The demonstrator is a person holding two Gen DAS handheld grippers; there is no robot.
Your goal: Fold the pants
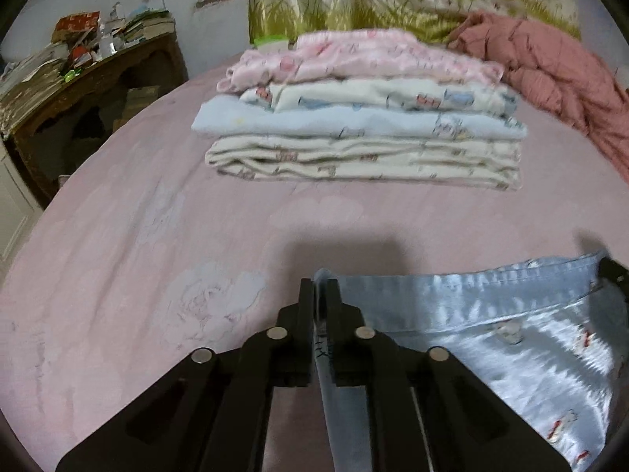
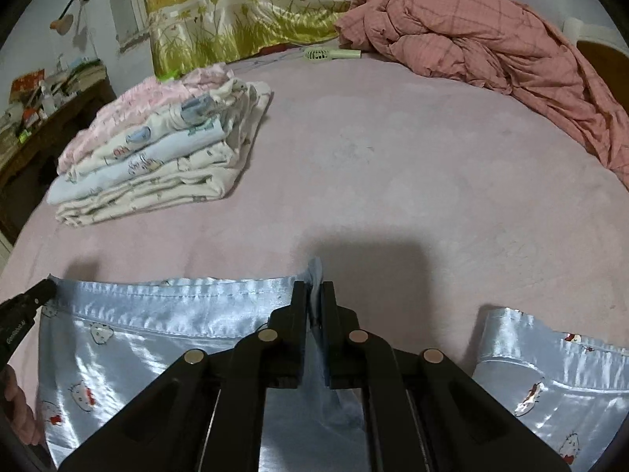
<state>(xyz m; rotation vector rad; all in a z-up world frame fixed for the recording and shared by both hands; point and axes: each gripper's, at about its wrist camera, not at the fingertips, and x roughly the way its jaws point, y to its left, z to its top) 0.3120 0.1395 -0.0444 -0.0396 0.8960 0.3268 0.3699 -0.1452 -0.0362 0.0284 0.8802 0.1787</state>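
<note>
We are pointing both black two-finger grippers steeply down over a pale pink bedsheet (image 2: 393, 165), each pinching an end of the top hem of a pair of shiny light-blue satin pants with a small cartoon-cat print (image 2: 137, 338). The left gripper (image 1: 319, 289) is gripping the near-left corner of that hem, its jaws drawn close on a thin fold of the cloth that is running back between the fingers. The right gripper (image 2: 314, 291) is likewise clamping tight on the hem's right corner, with a ridge of fabric standing up between the pads. The pants are lying flat on the near part of the bed, the hem stretching between our two grippers; in the right wrist view a second piece of the same blue satin is showing near right, and we cannot tell how it joins the rest. Both gripper bodies are hiding the cloth beneath them, and the frame edges are cutting the pants off below. Part of a hand (image 2: 19, 413) is peeking in at the left edge. Farther away on the left, a stack of folded printed garments (image 1: 361, 118) is sitting on the sheet, slightly blurred, and a crumpled dusty-pink checked quilt (image 2: 491, 47) is lying far right.
</note>
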